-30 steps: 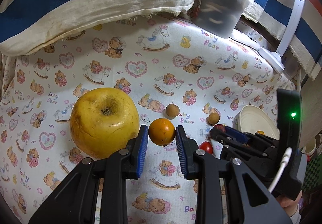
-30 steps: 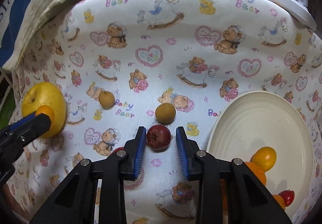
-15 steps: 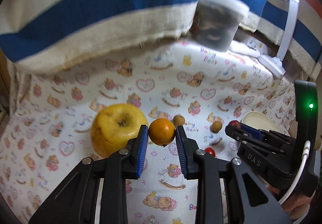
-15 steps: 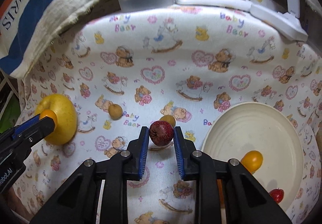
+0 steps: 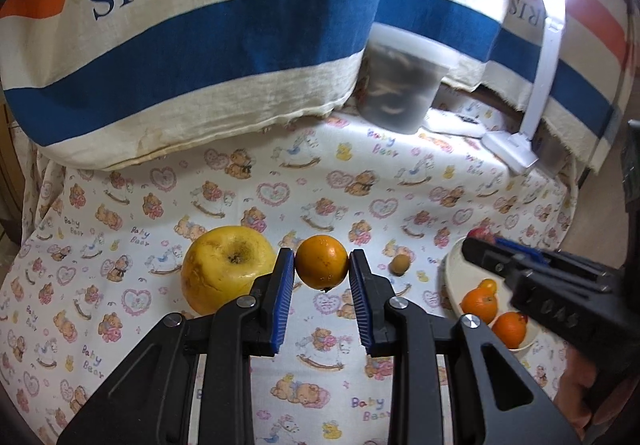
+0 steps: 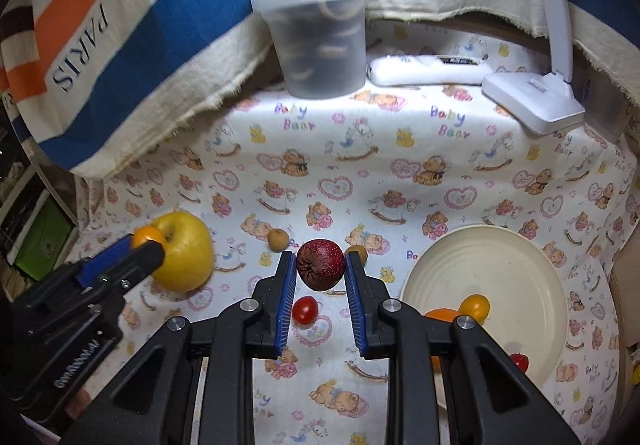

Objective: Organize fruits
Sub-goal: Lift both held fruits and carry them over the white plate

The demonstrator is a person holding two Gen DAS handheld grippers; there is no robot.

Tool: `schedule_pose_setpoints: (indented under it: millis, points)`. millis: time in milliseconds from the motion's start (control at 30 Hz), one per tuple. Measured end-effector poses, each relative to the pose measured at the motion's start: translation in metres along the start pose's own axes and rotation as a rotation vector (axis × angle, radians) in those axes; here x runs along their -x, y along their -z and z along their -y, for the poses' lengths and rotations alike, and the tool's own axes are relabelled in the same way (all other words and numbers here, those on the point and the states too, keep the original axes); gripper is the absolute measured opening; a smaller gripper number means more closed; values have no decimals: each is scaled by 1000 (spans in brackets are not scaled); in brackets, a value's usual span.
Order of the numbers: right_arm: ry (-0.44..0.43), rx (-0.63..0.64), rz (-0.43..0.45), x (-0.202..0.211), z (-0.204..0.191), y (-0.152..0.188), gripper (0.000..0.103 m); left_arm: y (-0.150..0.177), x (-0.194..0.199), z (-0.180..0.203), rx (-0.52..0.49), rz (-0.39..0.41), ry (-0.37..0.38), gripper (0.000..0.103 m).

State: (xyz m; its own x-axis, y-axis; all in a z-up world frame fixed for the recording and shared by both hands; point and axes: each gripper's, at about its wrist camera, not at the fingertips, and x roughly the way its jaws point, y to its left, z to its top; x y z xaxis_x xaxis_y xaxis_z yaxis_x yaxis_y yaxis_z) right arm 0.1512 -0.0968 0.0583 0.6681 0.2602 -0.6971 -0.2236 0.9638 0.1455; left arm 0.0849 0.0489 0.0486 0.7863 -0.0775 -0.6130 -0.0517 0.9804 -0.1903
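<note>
Left tongs (image 5: pixel 322 269) grasp an orange (image 5: pixel 322 262); right tongs (image 6: pixel 320 265) grasp a dark red fruit (image 6: pixel 320 264). The cream bowl (image 6: pixel 520 265) near the tabletop's right edge holds oranges (image 5: pixel 480 303).

Teddy-bear-print cloth (image 5: pixel 360 181), cream plate (image 6: pixel 520 269)

A small orange (image 5: pixel 322 262) and a dark red speckled fruit (image 6: pixel 320 264) are held clear of the cloth. A large yellow fruit (image 5: pixel 226 273) is left lying beside two brown fruits (image 6: pixel 278 239).

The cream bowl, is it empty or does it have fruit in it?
Not empty. The cream bowl holds an orange and a few other small fruits.
</note>
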Motion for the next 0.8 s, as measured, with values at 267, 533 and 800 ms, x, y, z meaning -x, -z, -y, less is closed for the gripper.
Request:
schedule_pose_setpoints:
  millis: [267, 533, 800]
  points:
    - [14, -75, 207, 77, 44, 11, 26, -13, 20, 33, -75, 58, 28, 27]
    - [73, -83, 342, 132, 104, 25, 26, -21, 30, 95, -153, 67, 133, 27]
    - [73, -140, 317, 121, 146, 44, 26, -18, 9, 154, -213, -26, 226, 27]
